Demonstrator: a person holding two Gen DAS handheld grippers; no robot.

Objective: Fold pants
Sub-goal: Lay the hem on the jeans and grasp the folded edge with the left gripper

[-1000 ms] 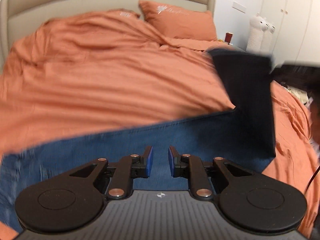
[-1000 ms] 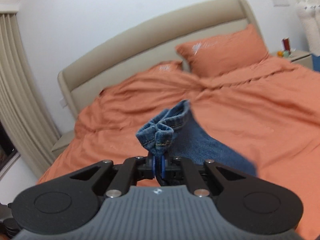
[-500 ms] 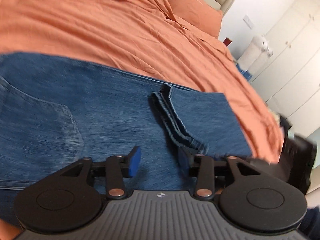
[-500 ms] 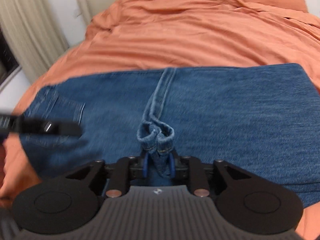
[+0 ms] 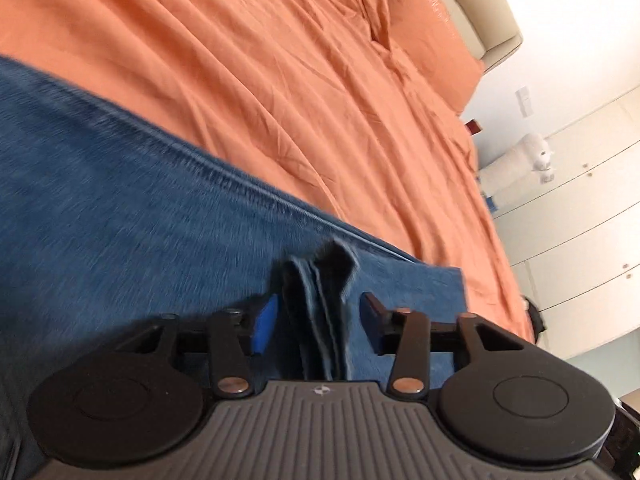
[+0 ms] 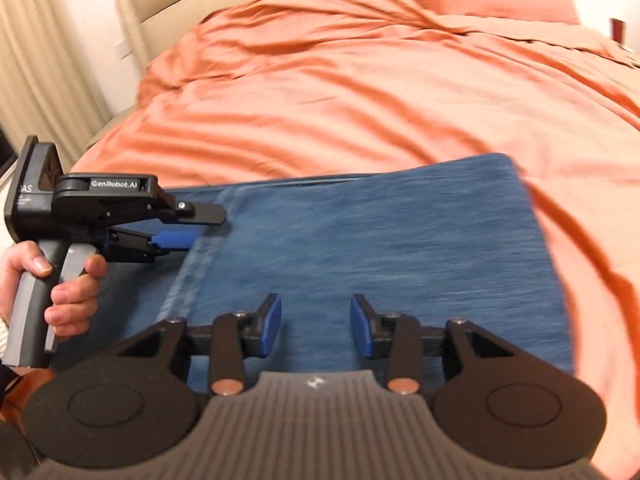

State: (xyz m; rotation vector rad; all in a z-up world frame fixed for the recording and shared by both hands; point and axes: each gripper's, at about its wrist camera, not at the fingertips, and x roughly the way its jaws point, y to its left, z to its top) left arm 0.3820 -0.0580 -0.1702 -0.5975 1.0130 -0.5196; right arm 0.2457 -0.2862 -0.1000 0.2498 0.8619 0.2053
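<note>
Blue denim pants (image 6: 360, 240) lie folded over on the orange bed; they also fill the lower left of the left wrist view (image 5: 120, 220). The leg cuffs (image 5: 320, 300) lie on top of the pants, between the open jaws of my left gripper (image 5: 316, 320). The right wrist view shows the left gripper (image 6: 196, 224) from the side, open at the hem edge (image 6: 200, 256). My right gripper (image 6: 316, 330) is open and empty, just above the folded denim.
The orange duvet (image 6: 360, 80) covers the bed, with pillows (image 5: 432, 32) at a beige headboard (image 6: 168, 4). White wardrobes (image 5: 580, 220) and a white plush toy (image 5: 516, 164) stand past the bed's right side. A curtain (image 6: 36, 60) hangs at left.
My right gripper carried the cuffs down onto the pants, opened and let them go. My left gripper opened wider and moved in around the cuffs.
</note>
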